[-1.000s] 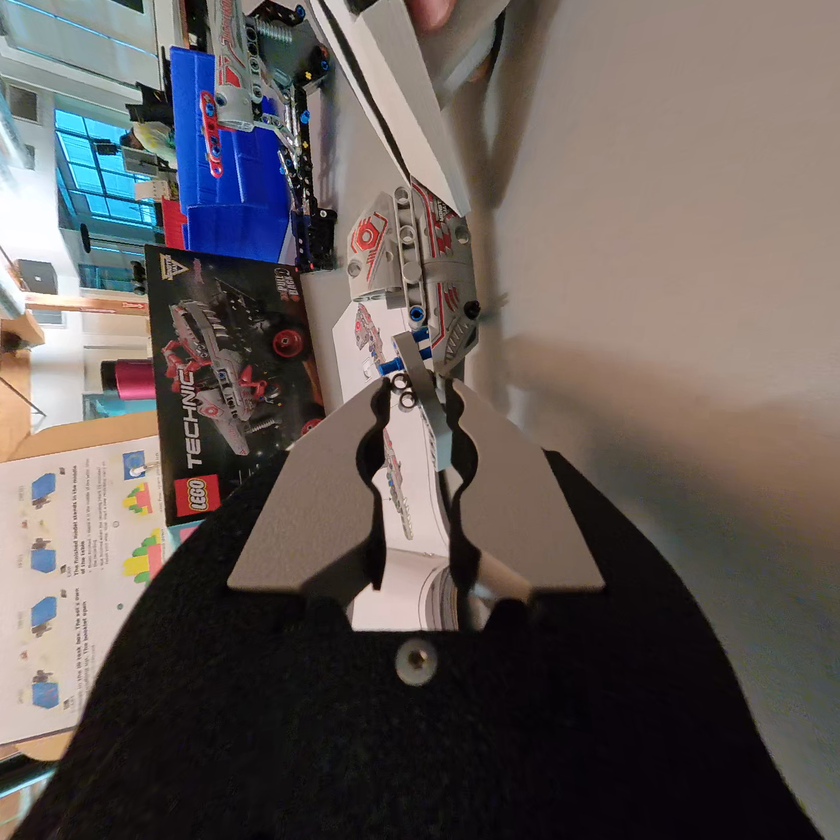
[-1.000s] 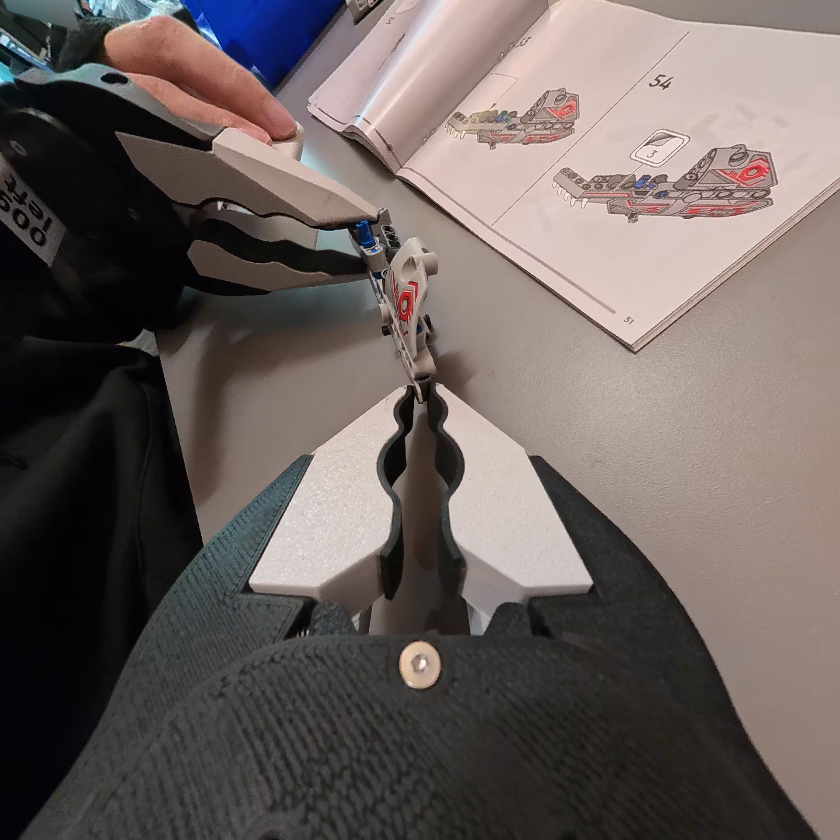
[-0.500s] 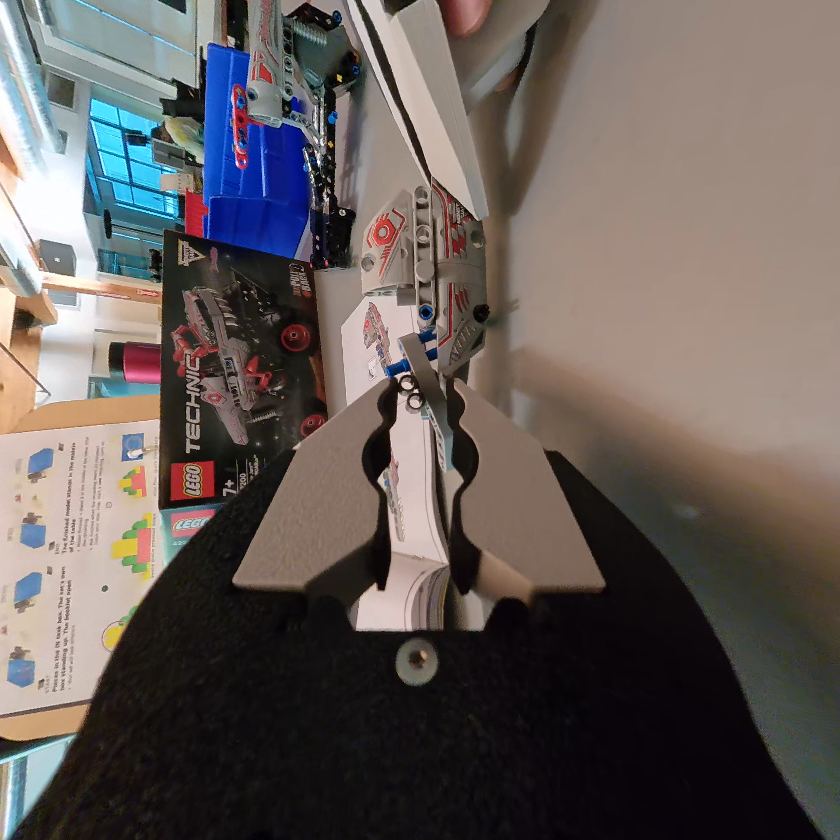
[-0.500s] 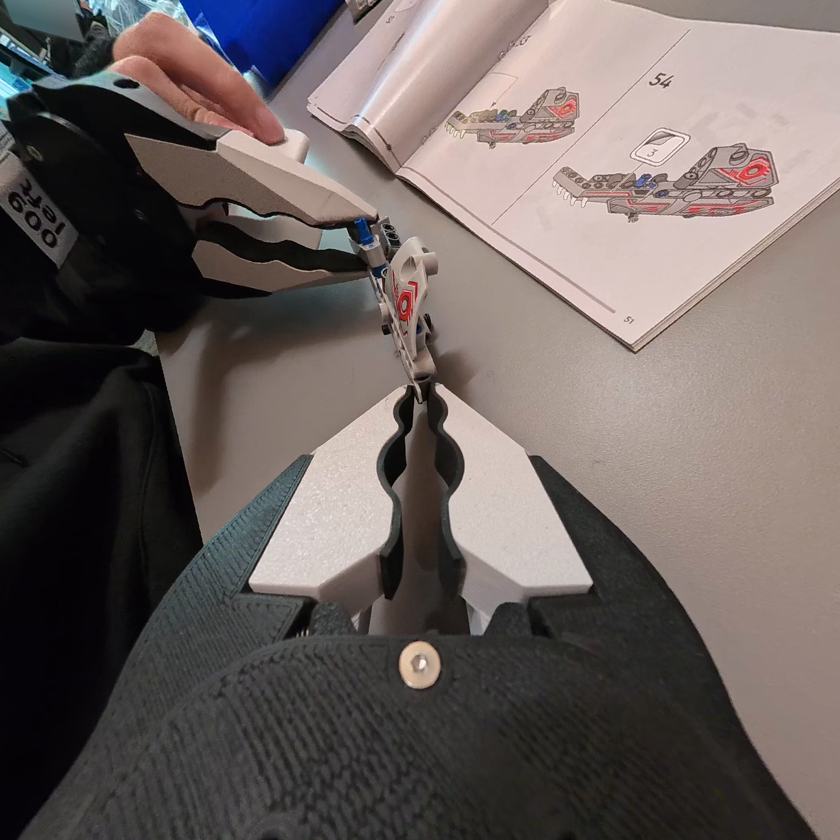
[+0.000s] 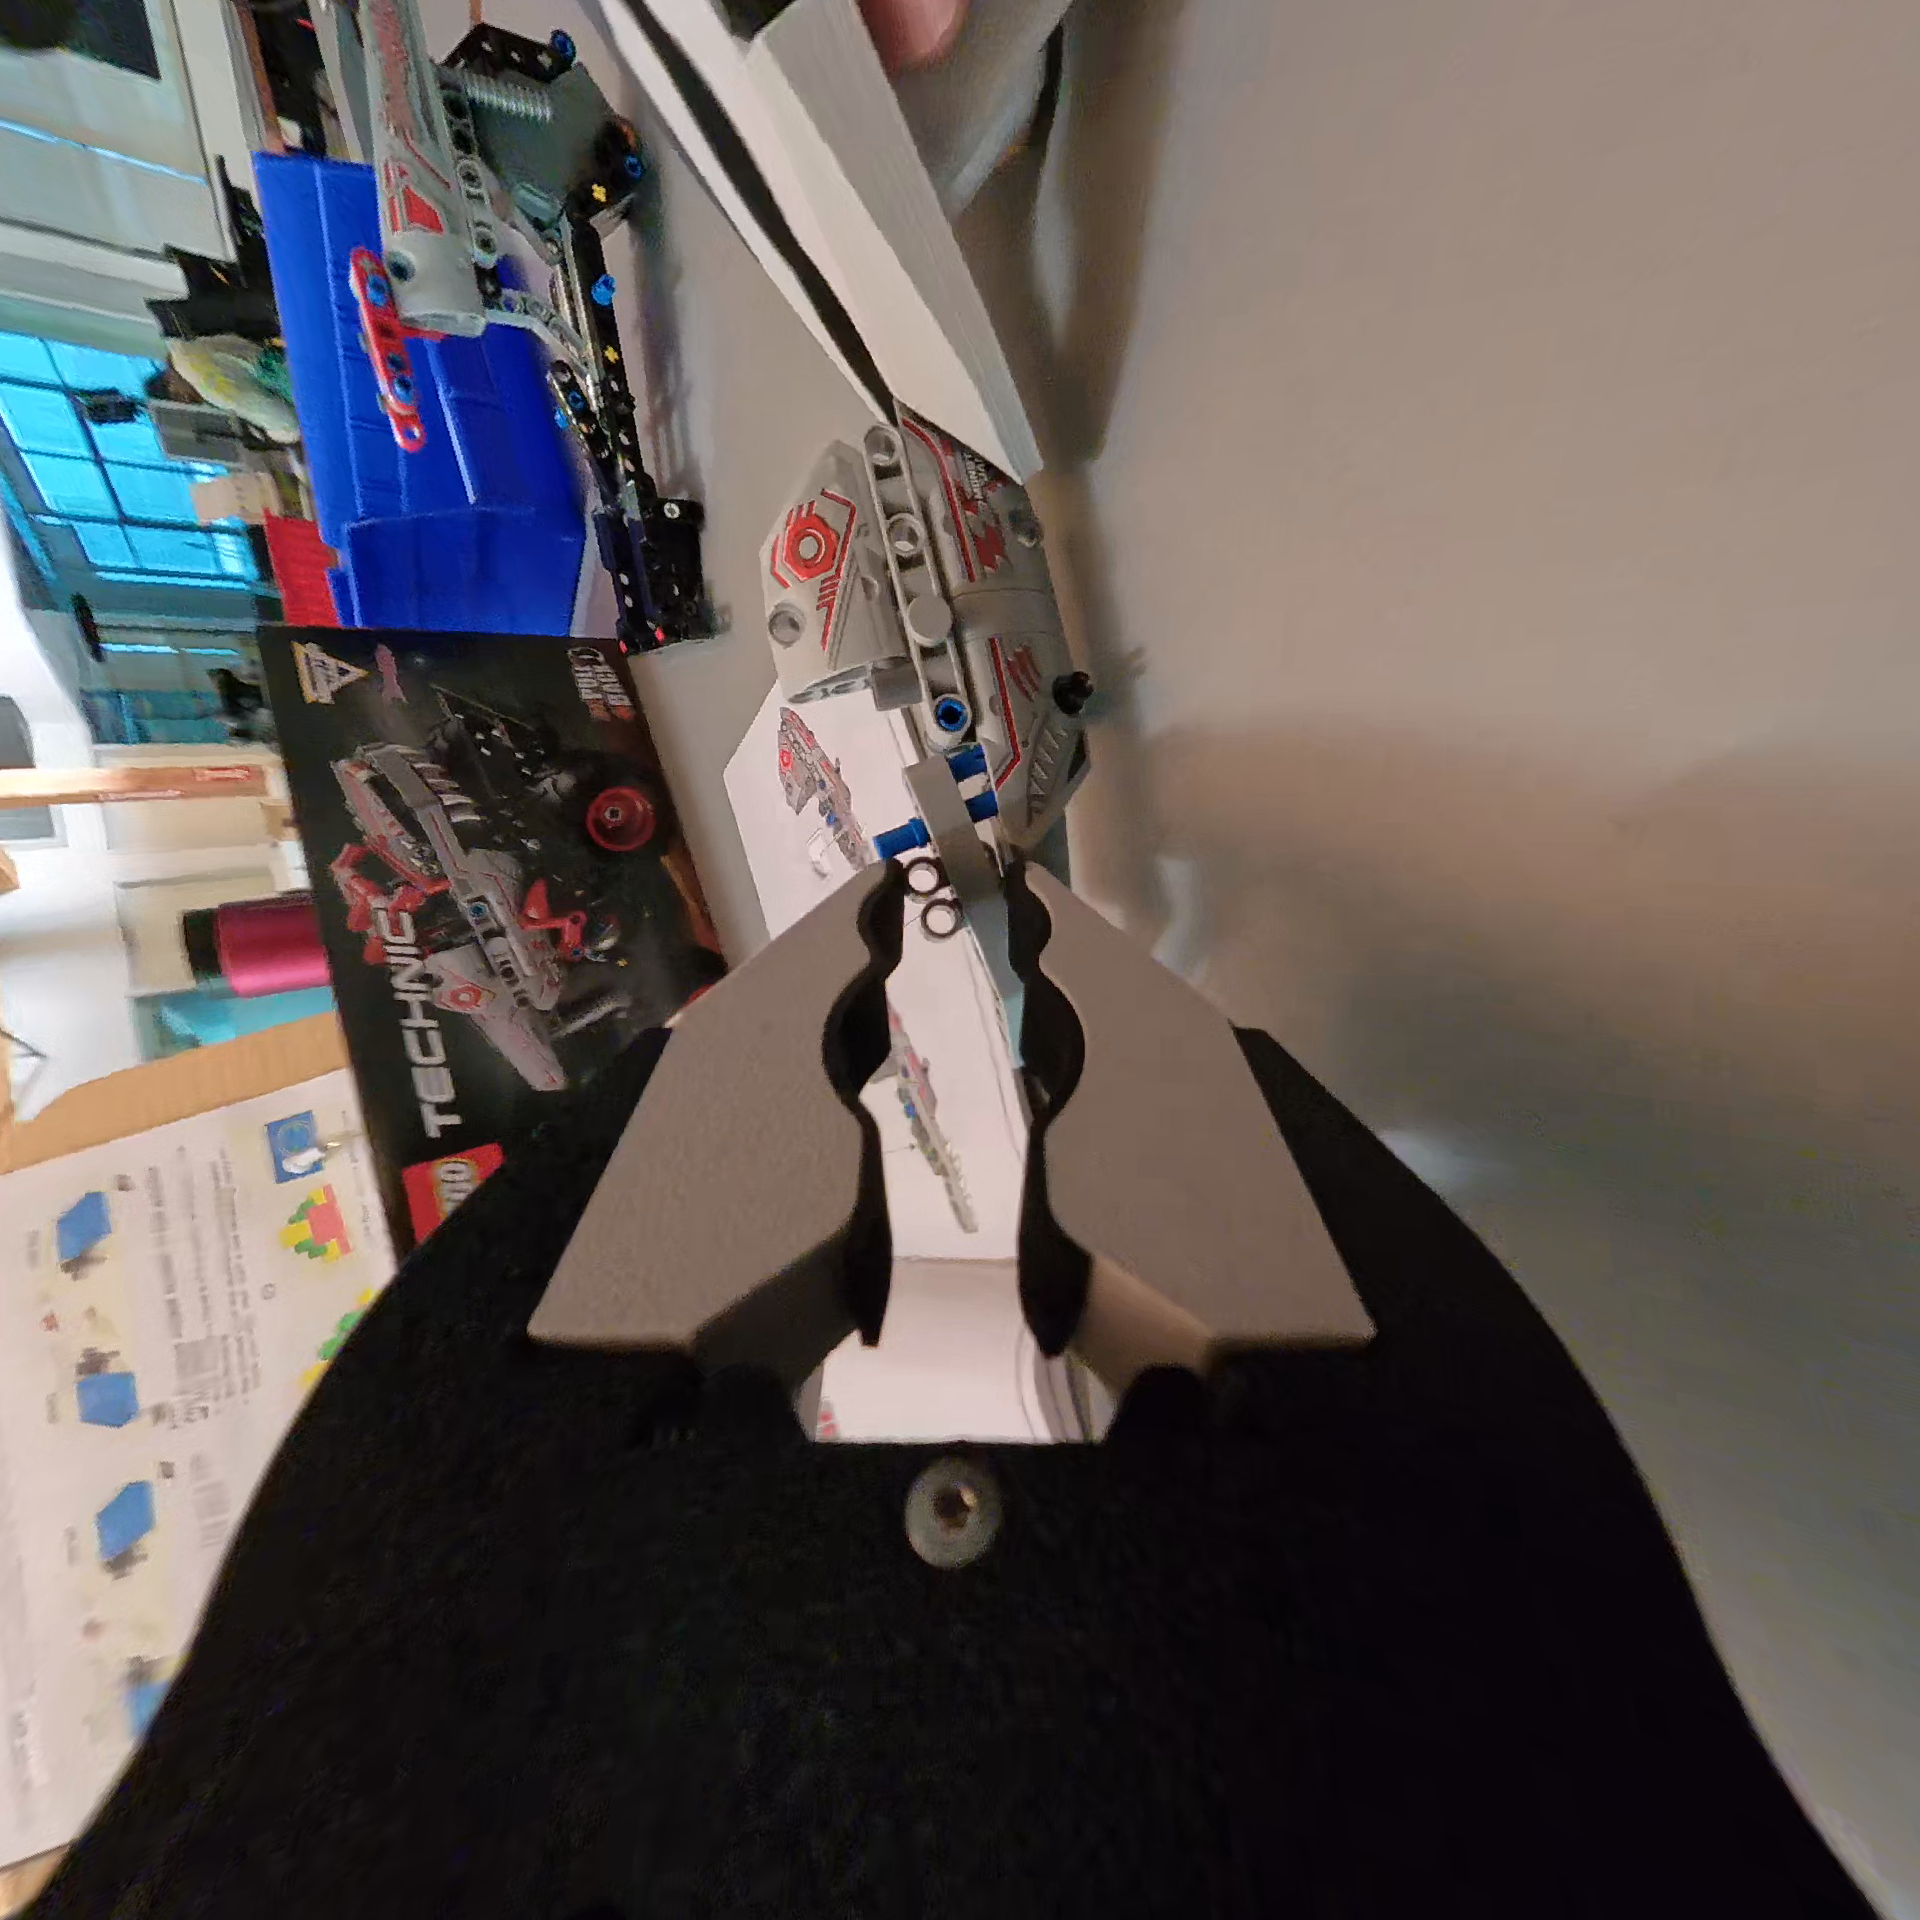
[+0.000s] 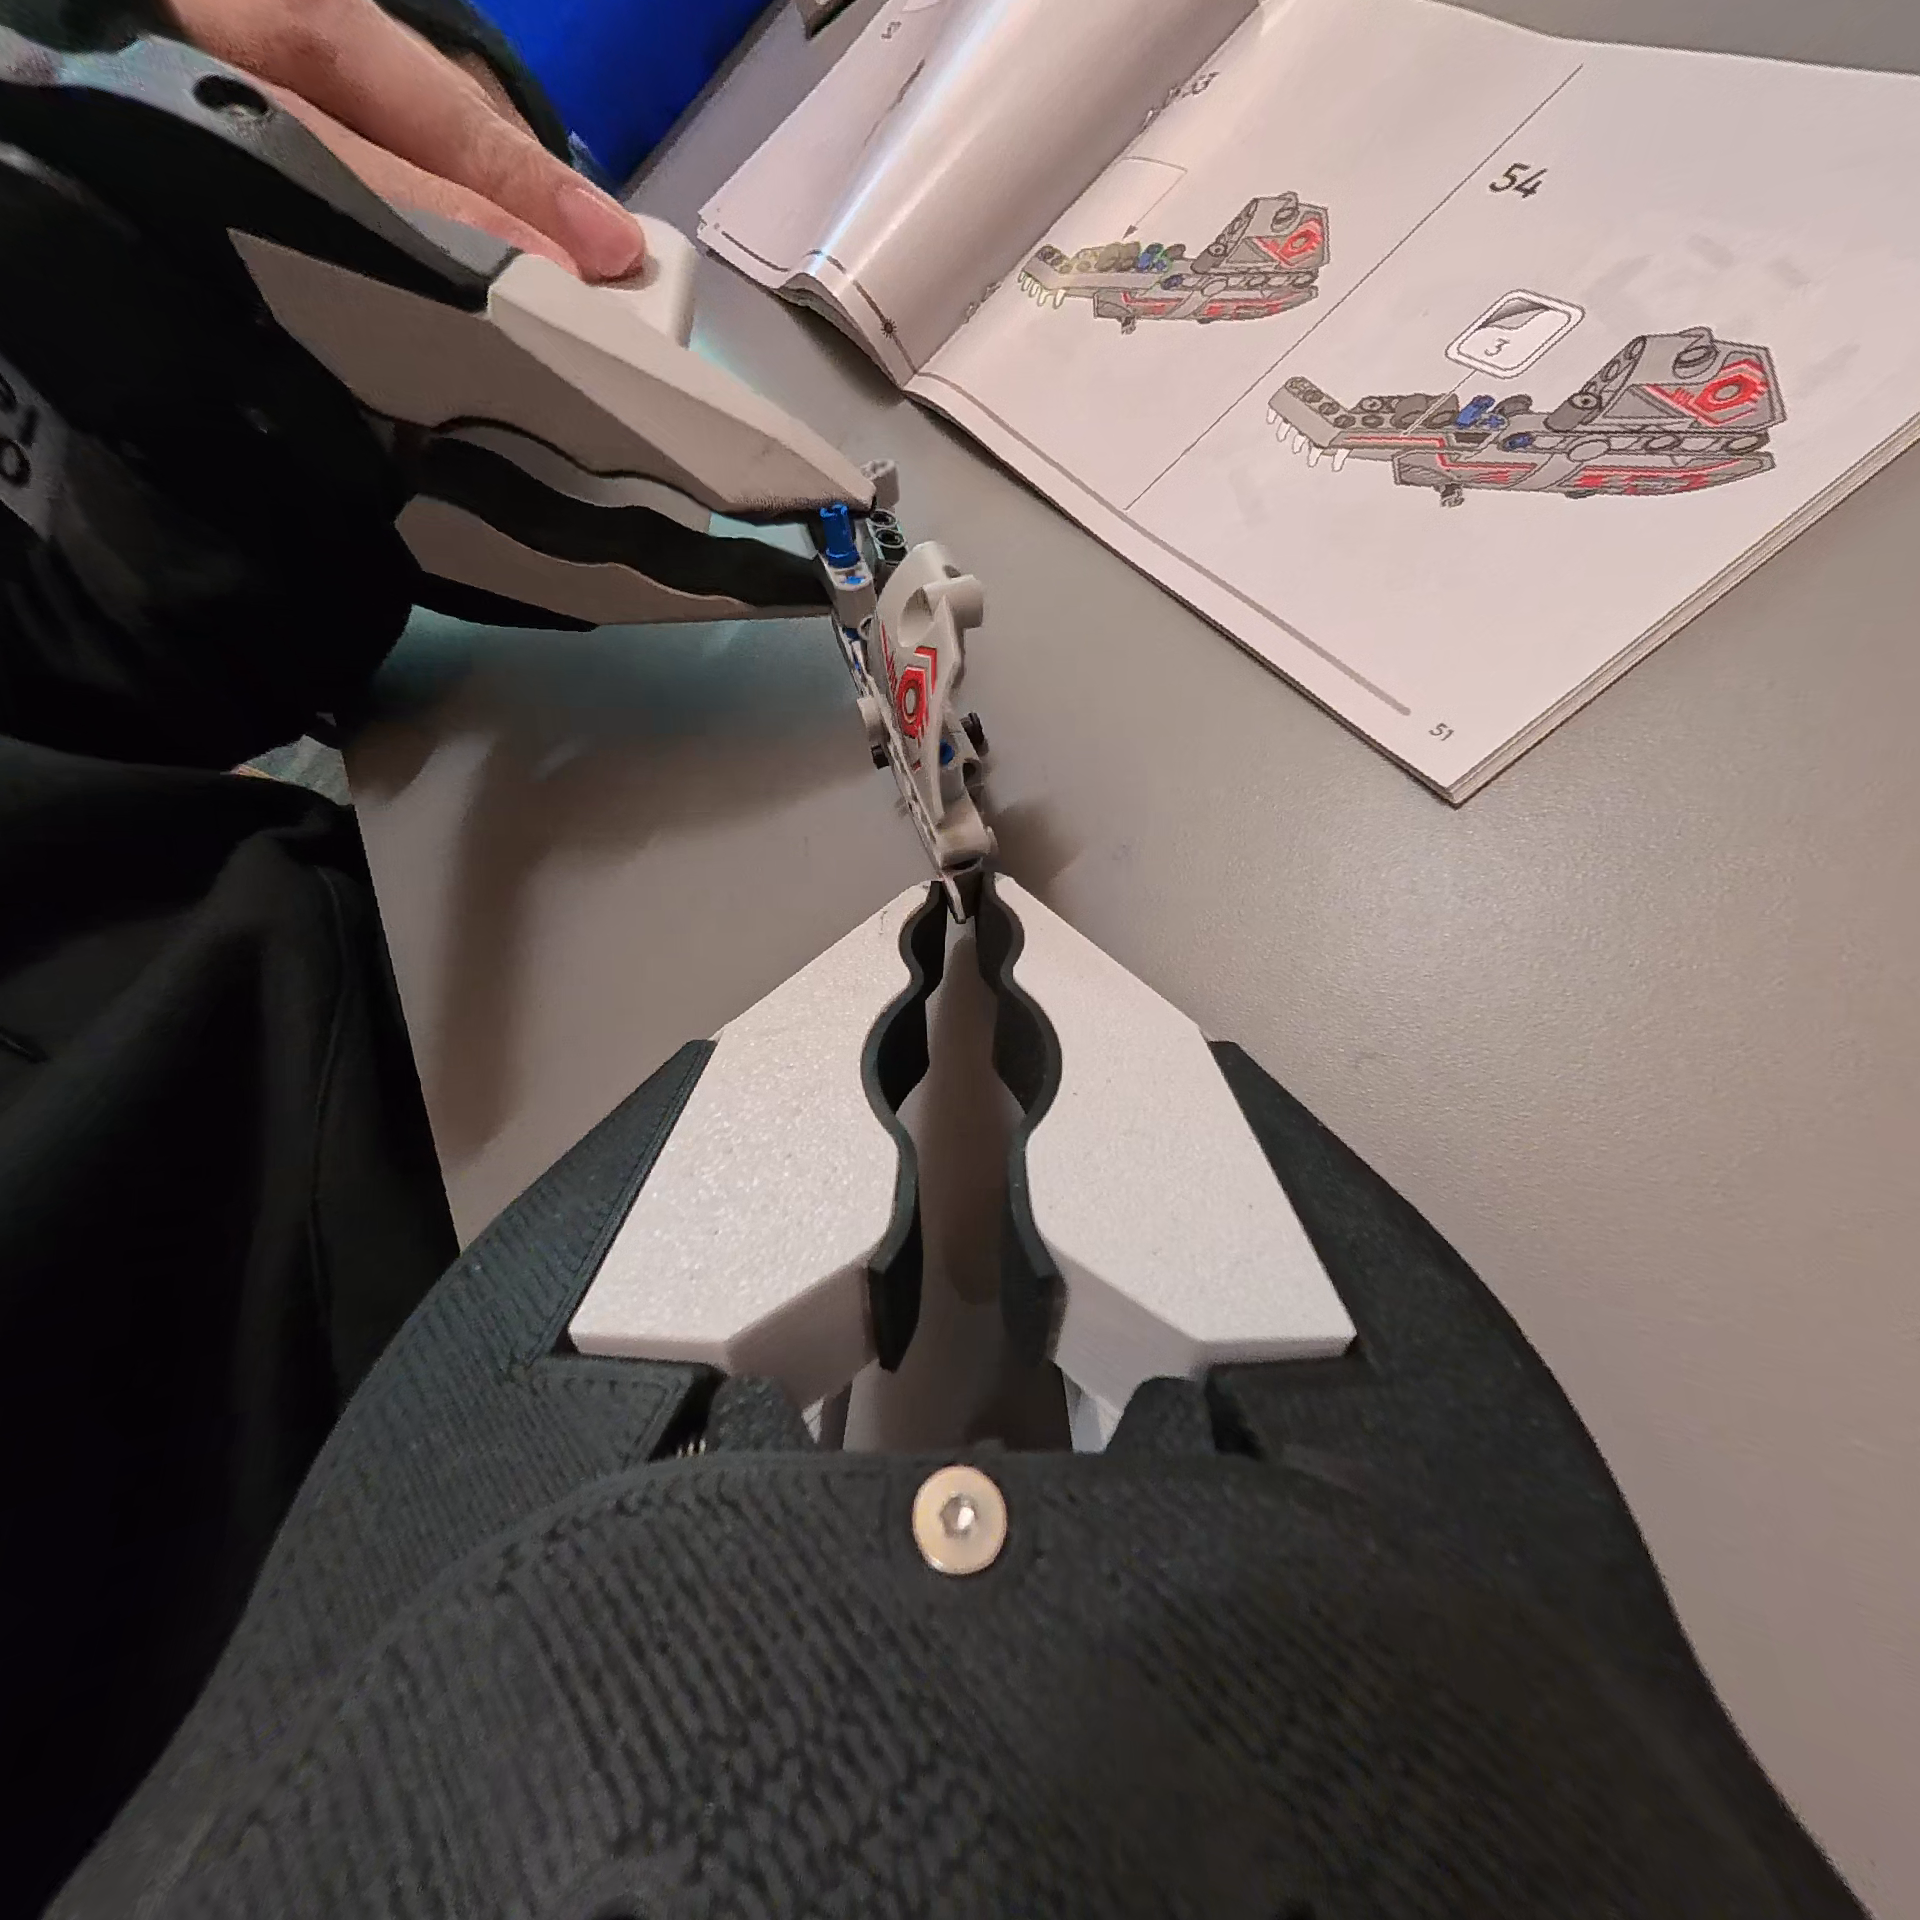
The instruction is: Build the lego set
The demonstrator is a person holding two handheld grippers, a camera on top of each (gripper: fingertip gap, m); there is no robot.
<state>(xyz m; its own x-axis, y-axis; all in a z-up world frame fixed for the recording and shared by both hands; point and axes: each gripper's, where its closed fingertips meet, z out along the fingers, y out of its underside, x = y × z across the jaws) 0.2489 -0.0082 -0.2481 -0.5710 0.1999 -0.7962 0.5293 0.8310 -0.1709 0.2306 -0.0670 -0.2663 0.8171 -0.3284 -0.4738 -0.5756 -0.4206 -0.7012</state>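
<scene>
A grey Lego assembly [image 6: 920, 675] with red markings and blue pins hangs in the air between both grippers above the grey table [image 6: 1455, 1143]. My right gripper [image 6: 961, 909] is shut on its lower tip. My left gripper [image 5: 956, 888] is shut on the thin grey beam end with the blue and black pins. In the left wrist view the assembly [image 5: 914, 592] stretches away from my fingertips to the white fingers of the right gripper [image 5: 883, 260]. In the right wrist view the left gripper [image 6: 831, 525] comes in from the left with a hand on it.
An open instruction booklet [image 6: 1351, 312] lies on the table to the right of the assembly. In the left wrist view a black Lego box [image 5: 468, 883], a blue bin [image 5: 416, 436], a partly built chassis [image 5: 520, 208] and a printed sheet [image 5: 156, 1351] sit beyond. My hands' fingertips stand some 7 cm from each other.
Both grippers keep their hold and the assembly has barely moved. The left wrist view has shifted slightly, and the hand on the left gripper has slid forward a little.
</scene>
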